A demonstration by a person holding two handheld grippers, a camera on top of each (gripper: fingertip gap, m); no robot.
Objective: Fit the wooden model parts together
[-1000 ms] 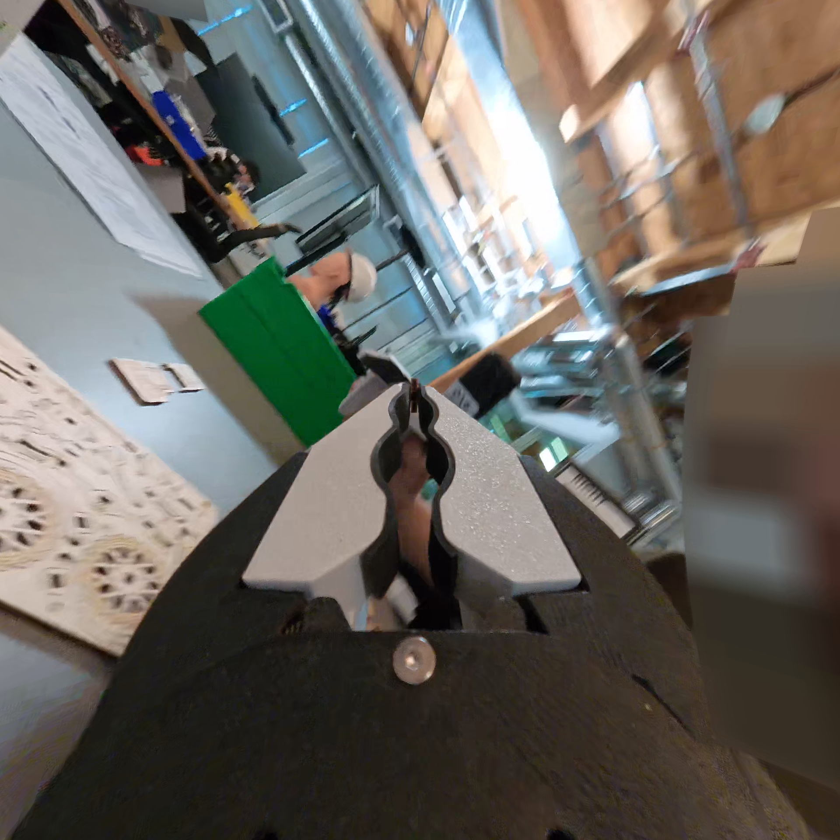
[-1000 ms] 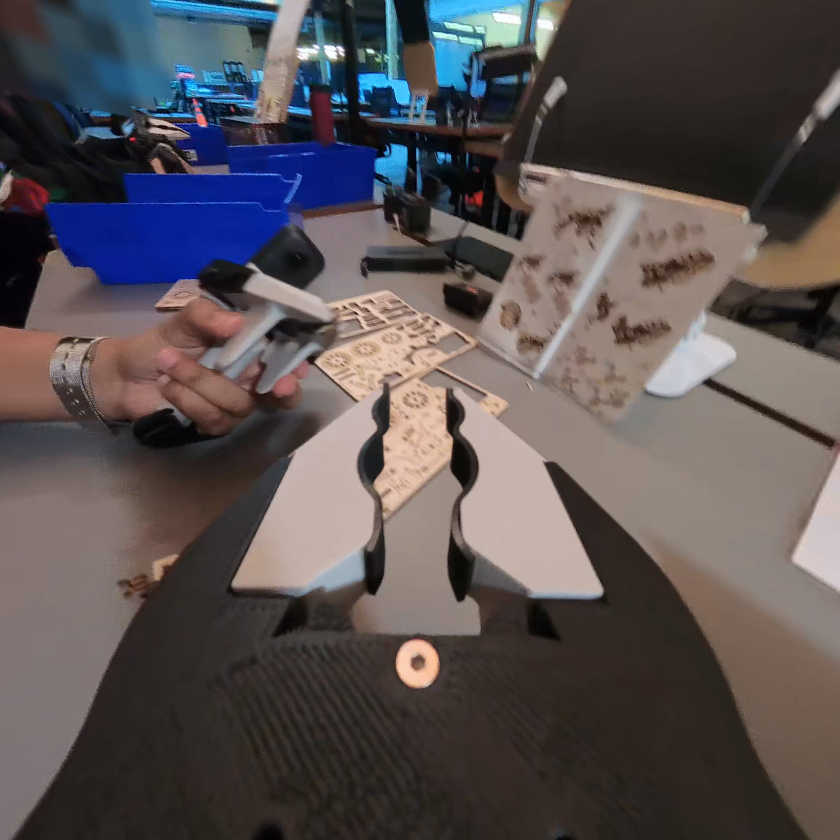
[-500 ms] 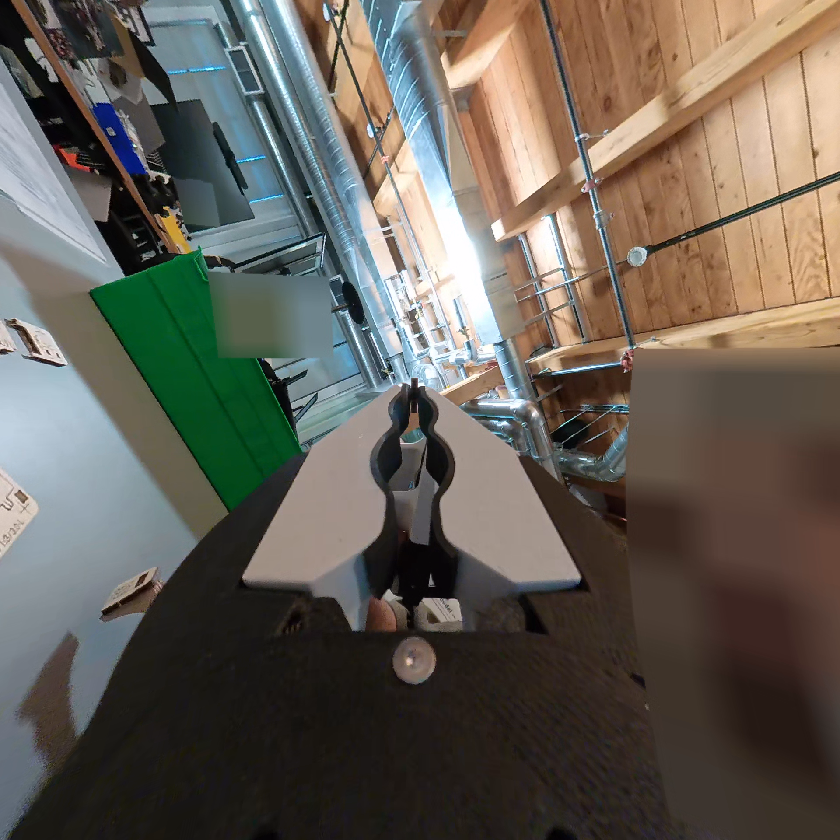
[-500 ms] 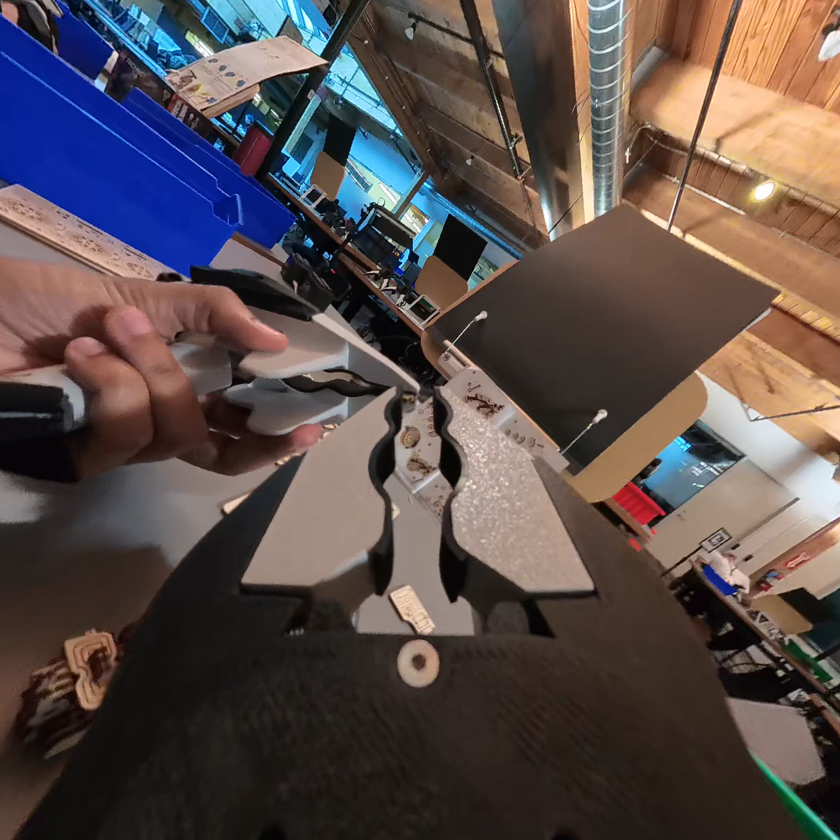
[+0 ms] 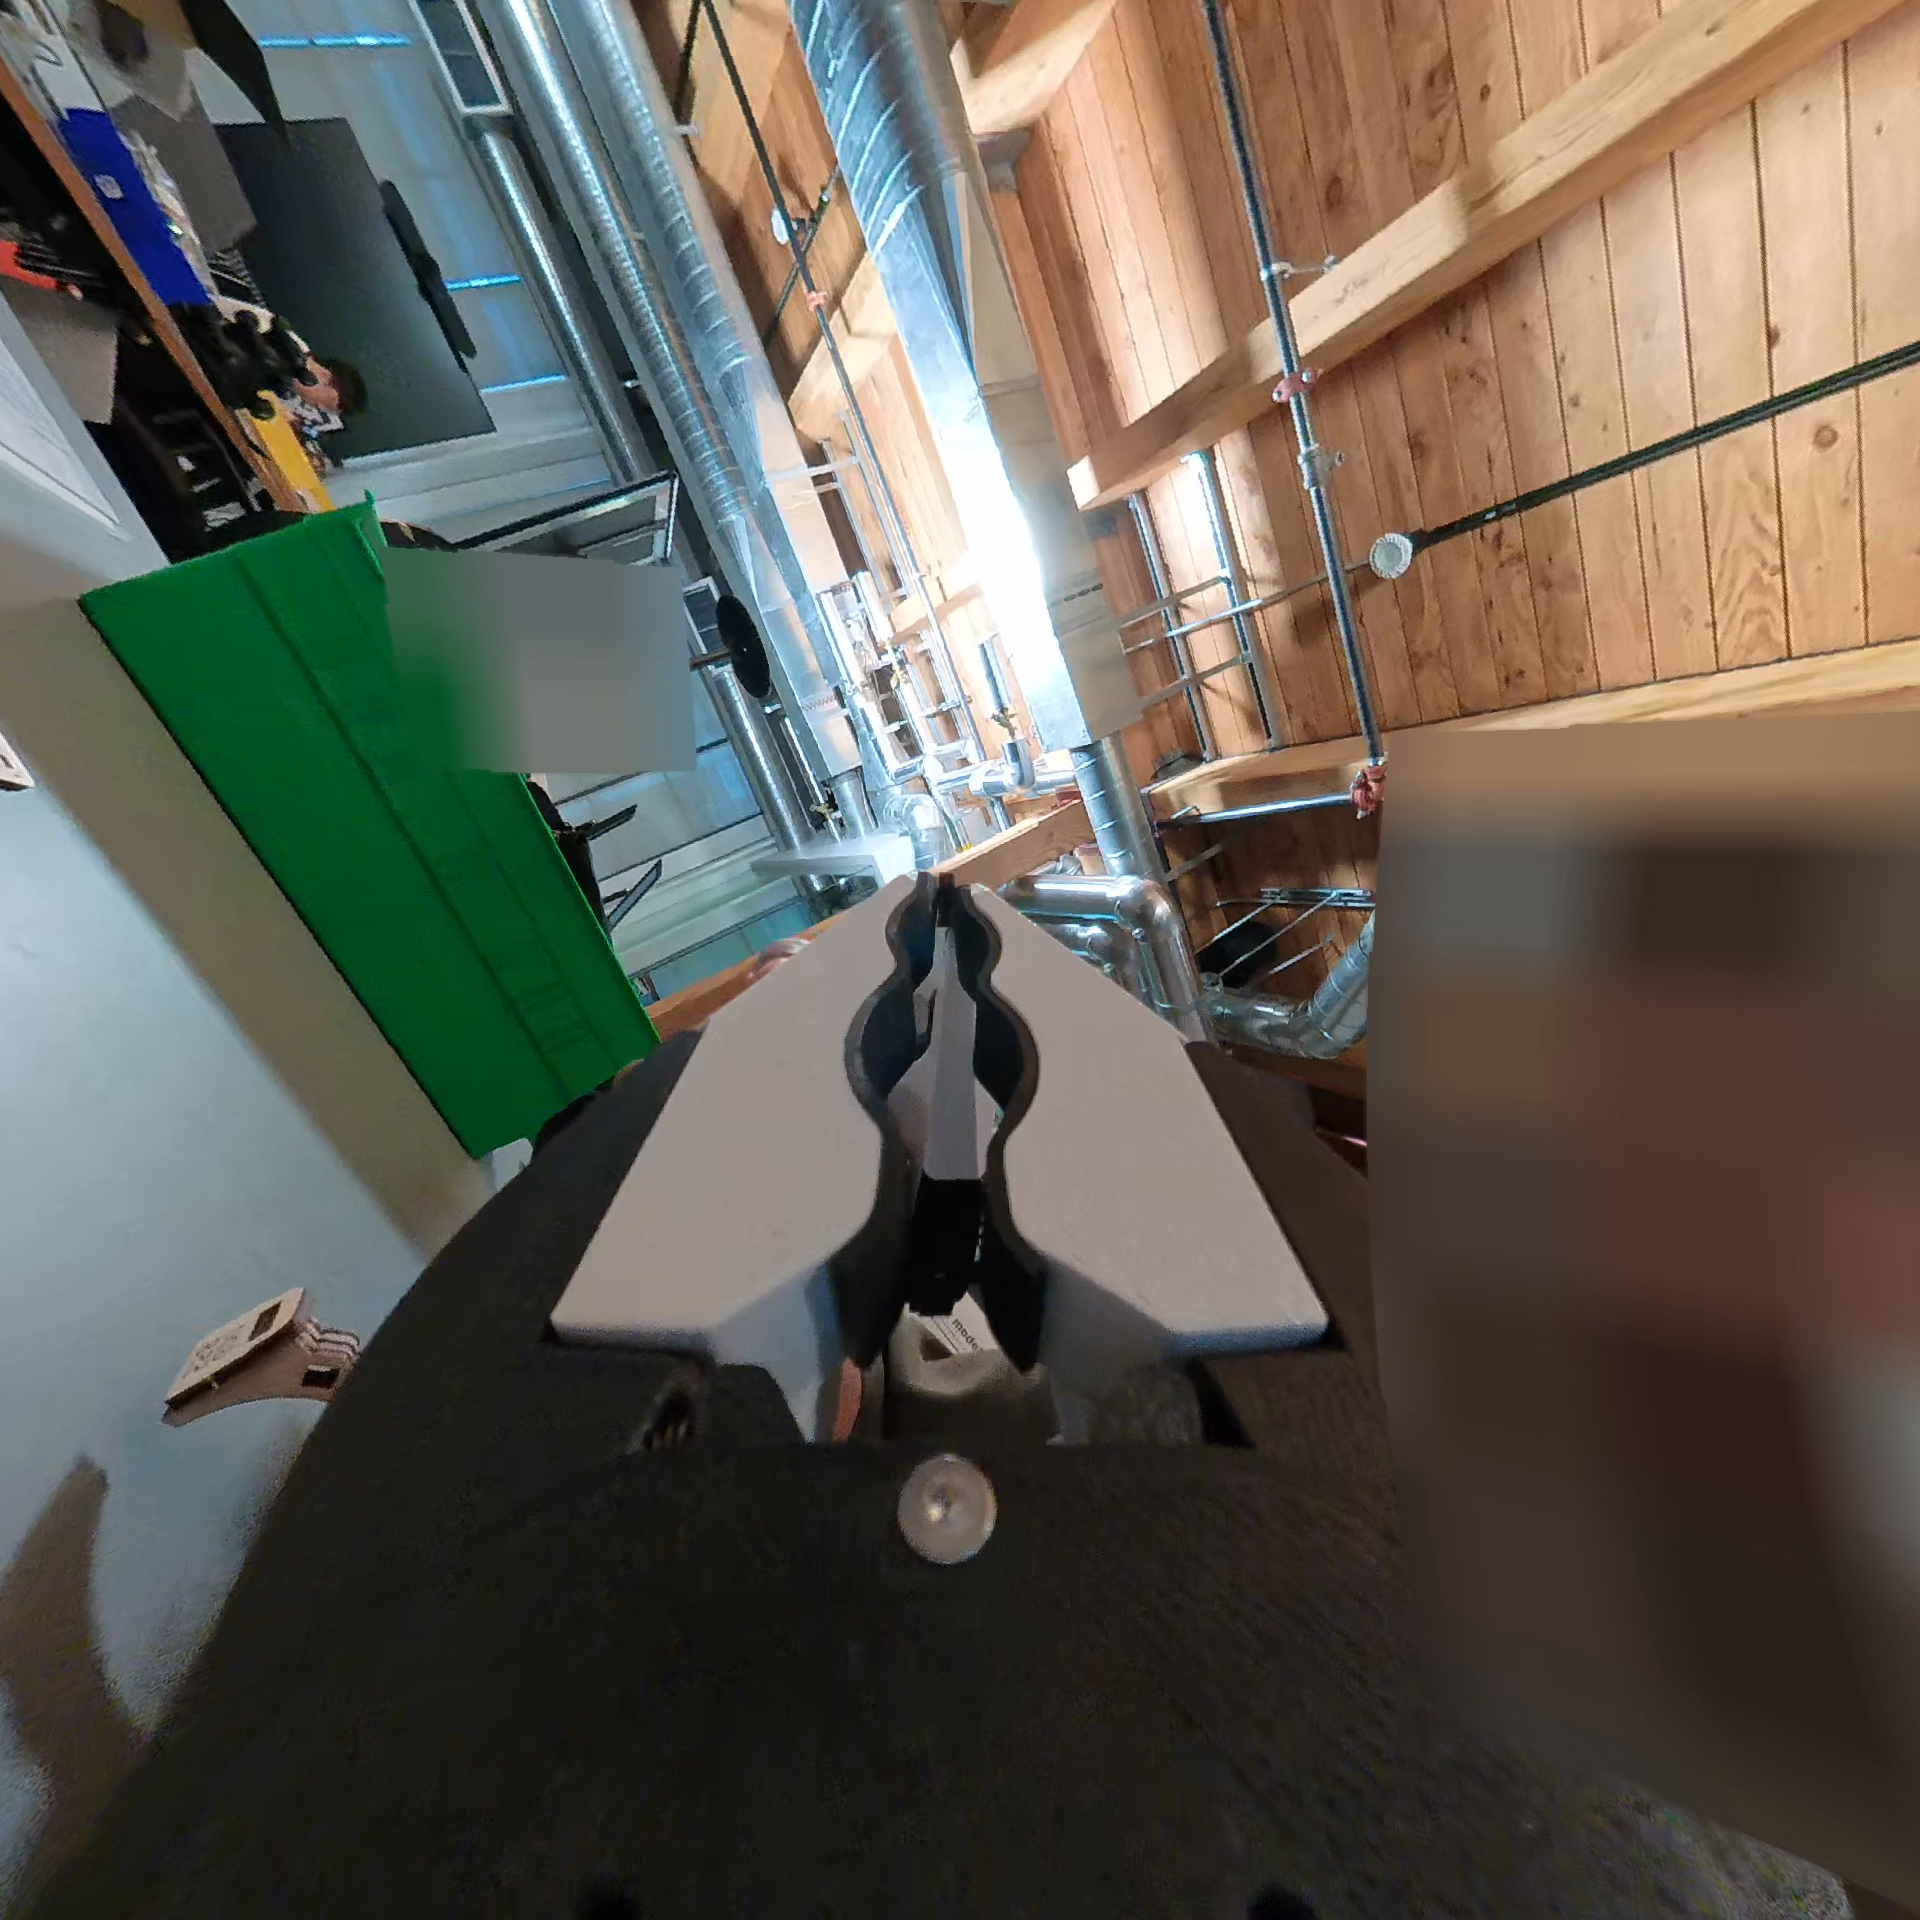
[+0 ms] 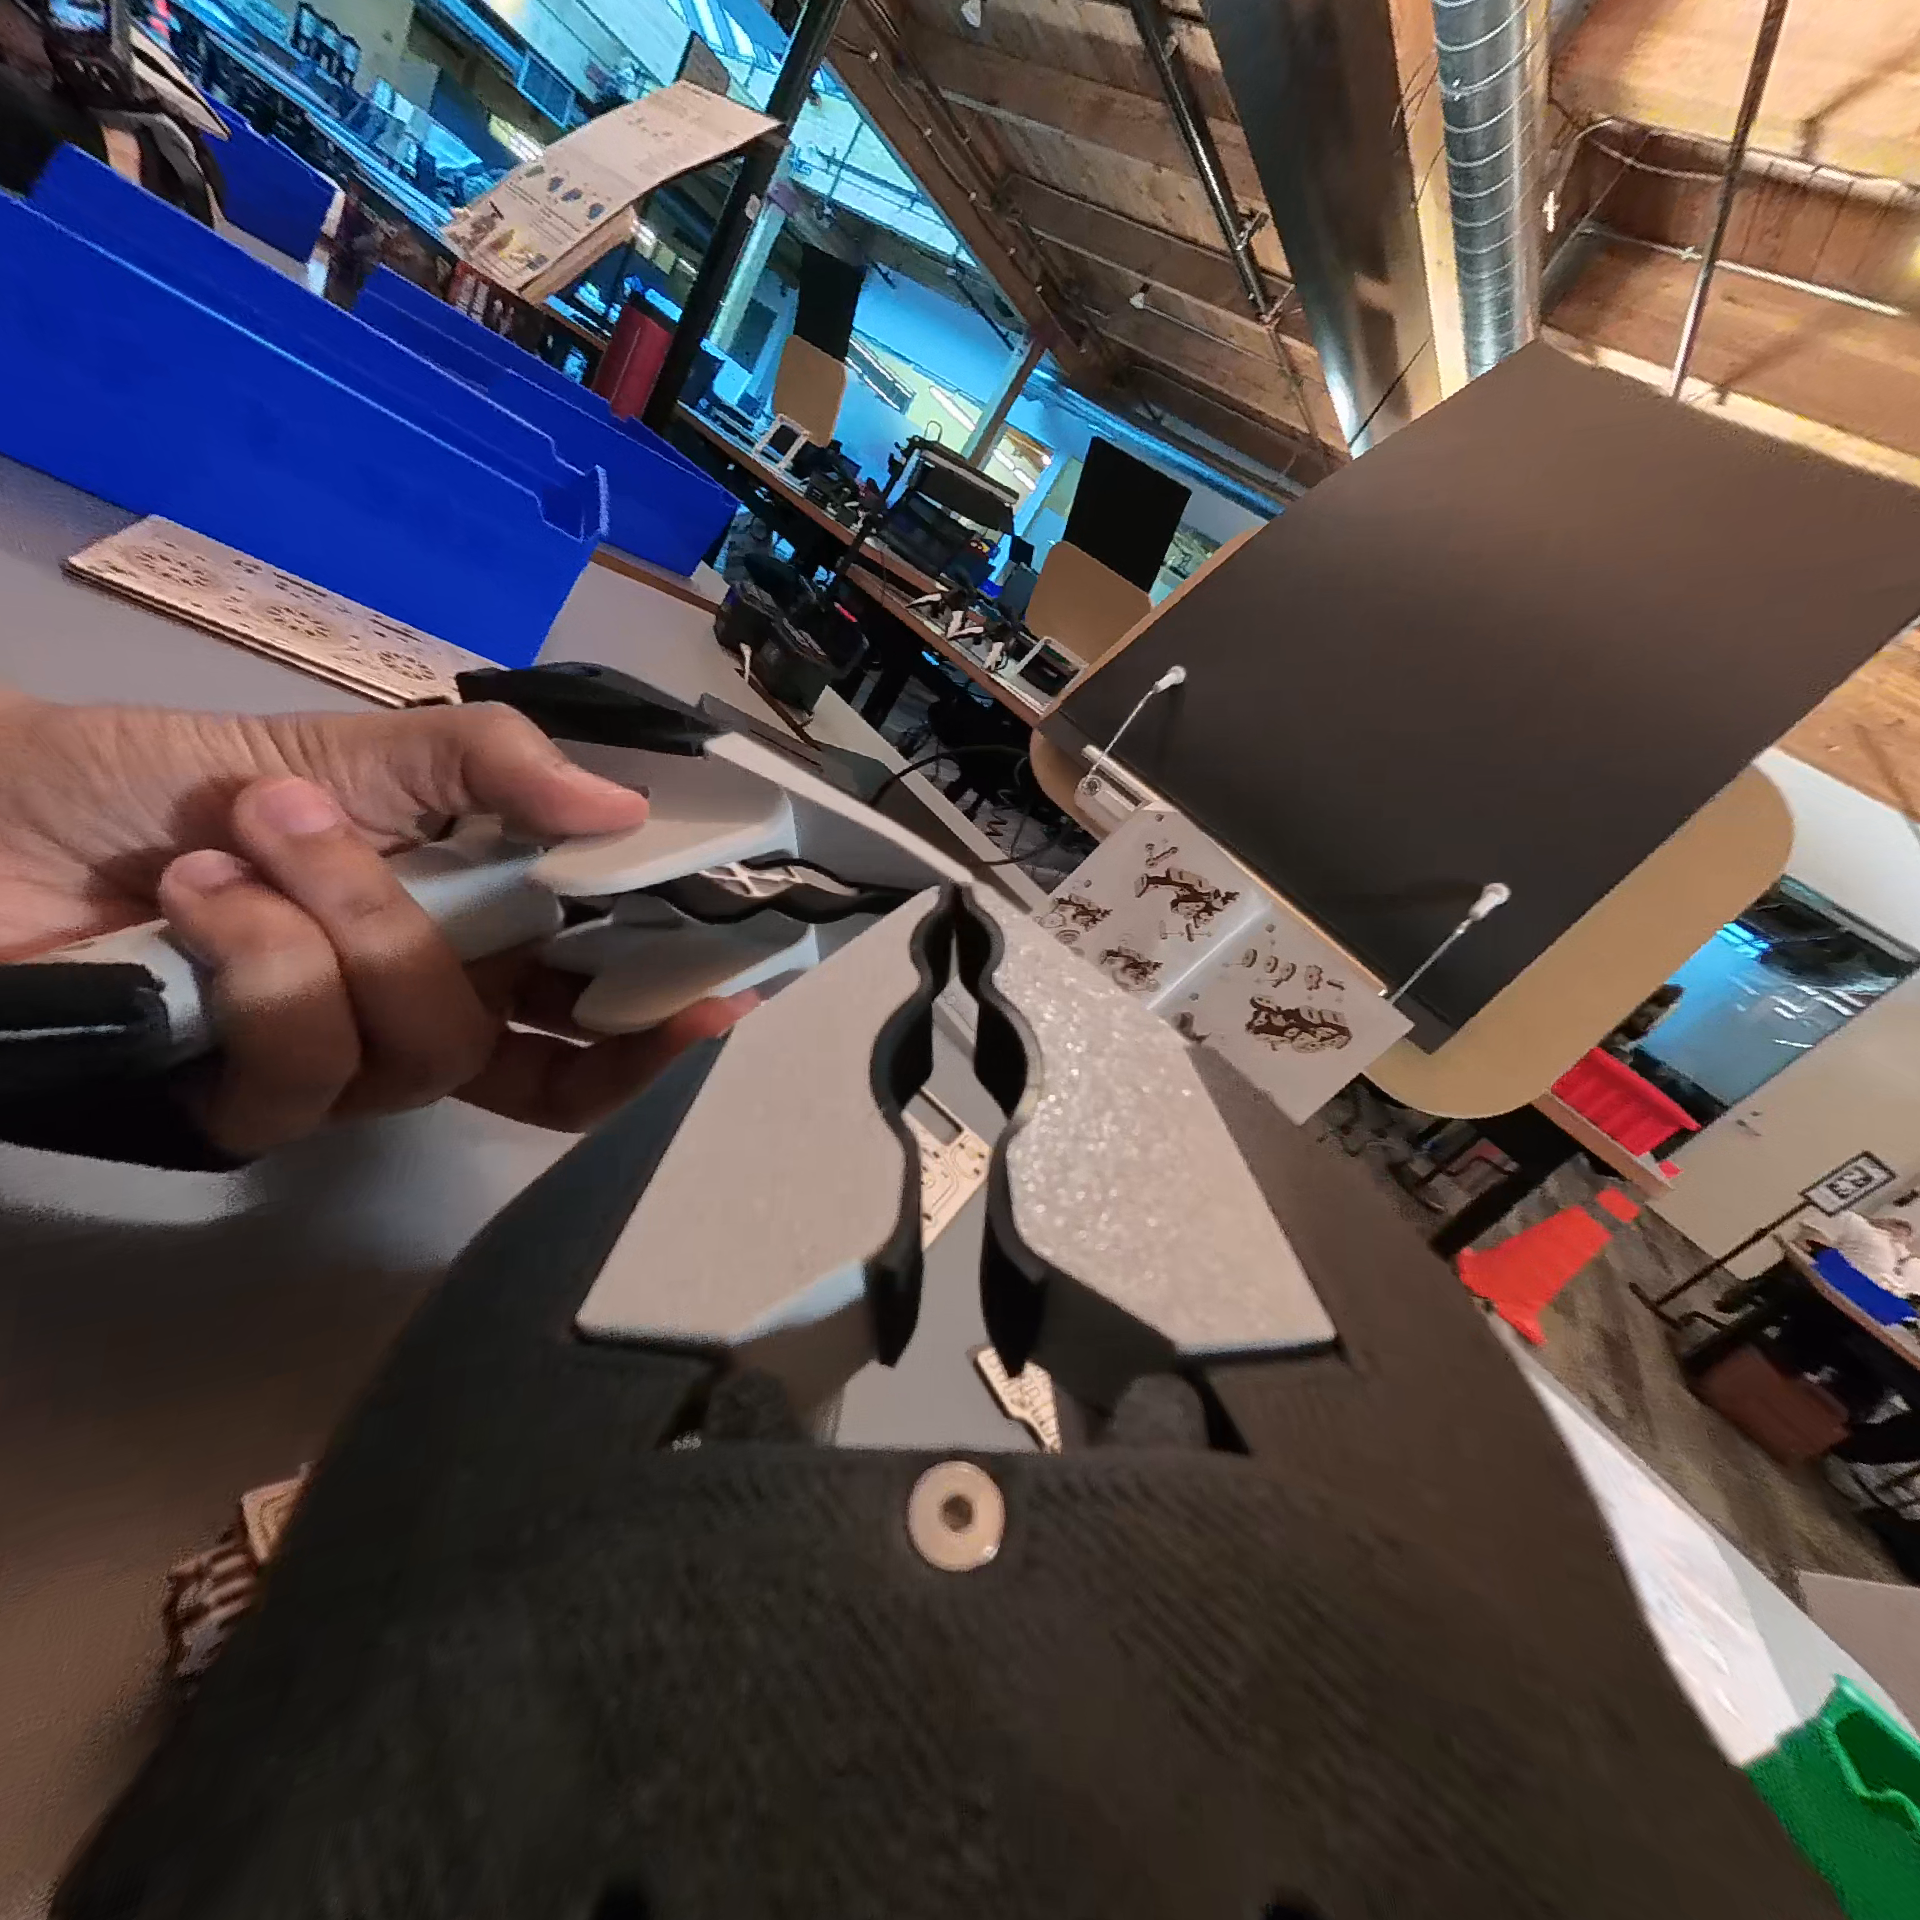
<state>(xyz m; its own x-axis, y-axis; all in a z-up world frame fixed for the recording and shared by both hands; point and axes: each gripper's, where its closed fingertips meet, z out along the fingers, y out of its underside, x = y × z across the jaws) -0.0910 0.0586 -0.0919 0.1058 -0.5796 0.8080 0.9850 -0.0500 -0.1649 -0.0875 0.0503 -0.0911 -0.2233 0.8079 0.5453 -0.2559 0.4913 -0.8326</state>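
Left gripper (image 5: 940,883): fingers closed to sliver, tiny dark wooden part pinched at tips; identity unclear. Right gripper (image 6: 961,904): fingers nearly touching at tips, nothing held. Both raised above desk (image 6: 644,634). Wooden sheet (image 6: 260,613) flat beside blue bin (image 6: 312,436); small piece (image 5: 260,1356) loose on desk. Judgement: thin plywood, light, stiff, brittle tabs; grip flat faces, gentle pressure.

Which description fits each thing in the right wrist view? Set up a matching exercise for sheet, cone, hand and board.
1 sheet
2 cone
3 hand
4 board

A orange
B wrapped round the left gripper
C flat on the table by the blue bin
D black, tilted

Pairs: 1-C, 2-A, 3-B, 4-D
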